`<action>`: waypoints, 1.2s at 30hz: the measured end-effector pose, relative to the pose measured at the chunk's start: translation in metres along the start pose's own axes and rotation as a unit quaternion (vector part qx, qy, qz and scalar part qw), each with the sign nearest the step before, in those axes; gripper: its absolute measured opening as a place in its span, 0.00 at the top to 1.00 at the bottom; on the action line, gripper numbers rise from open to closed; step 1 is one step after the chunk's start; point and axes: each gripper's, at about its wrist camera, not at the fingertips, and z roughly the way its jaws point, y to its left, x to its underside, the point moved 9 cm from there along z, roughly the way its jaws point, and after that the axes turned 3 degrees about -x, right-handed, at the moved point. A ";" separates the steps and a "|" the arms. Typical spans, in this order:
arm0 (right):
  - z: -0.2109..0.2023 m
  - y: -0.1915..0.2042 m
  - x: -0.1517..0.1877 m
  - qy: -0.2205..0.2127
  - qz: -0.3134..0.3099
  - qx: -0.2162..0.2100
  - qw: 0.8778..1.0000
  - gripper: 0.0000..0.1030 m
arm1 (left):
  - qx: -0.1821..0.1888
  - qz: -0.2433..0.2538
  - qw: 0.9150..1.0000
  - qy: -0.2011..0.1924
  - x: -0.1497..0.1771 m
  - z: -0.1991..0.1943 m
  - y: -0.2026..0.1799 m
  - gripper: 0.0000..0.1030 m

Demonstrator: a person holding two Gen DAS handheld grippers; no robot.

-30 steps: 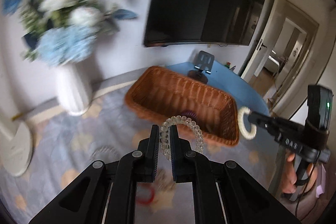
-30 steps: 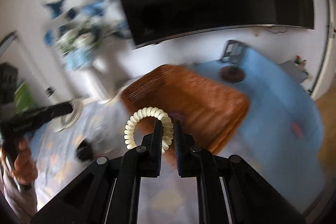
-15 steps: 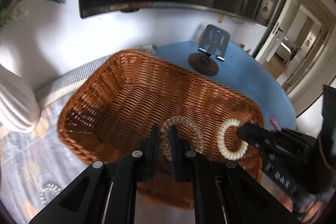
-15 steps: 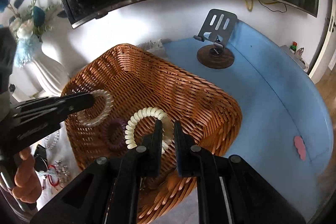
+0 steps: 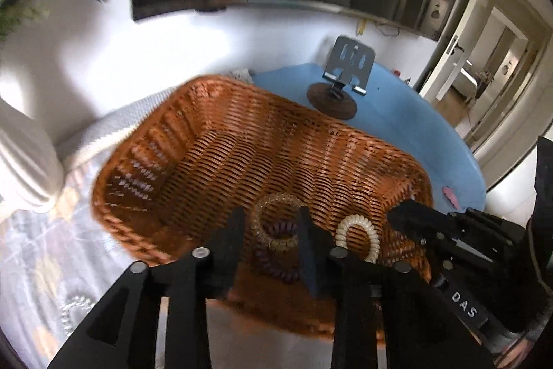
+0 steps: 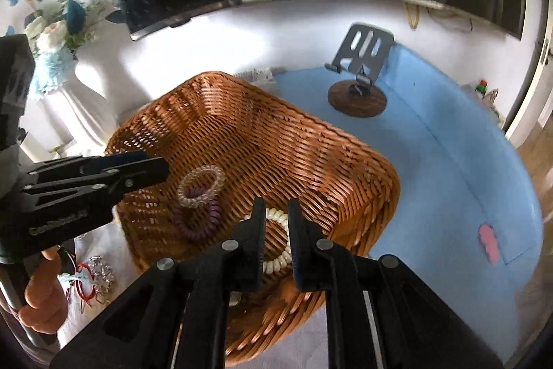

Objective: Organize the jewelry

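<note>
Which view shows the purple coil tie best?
The right wrist view: the purple coil tie lies unobstructed in the basket, overlapped by the clear coil tie. The left wrist view shows it partly hidden behind that gripper's fingers.

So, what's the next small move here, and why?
Probably open the right gripper wider to release the cream coil tie: it sits between nearly closed jaws, low over the wicker basket. The left gripper, jaws just opened, holds nothing; the clear coil tie lies free inside.
</note>
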 end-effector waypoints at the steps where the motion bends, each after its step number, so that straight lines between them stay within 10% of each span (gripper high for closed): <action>1: -0.005 0.003 0.000 -0.004 -0.003 0.002 1.000 0.85 | -0.002 0.001 1.000 -0.005 0.000 -0.007 0.001 0.67; 18: -0.073 0.122 0.049 -0.057 -0.025 -0.097 0.993 0.57 | -0.060 -0.069 0.990 -0.104 0.078 -0.186 0.123 0.53; 36: 0.002 0.149 0.124 -0.012 -0.041 -0.109 0.993 0.56 | -0.060 -0.189 0.980 -0.020 0.183 -0.117 0.228 0.53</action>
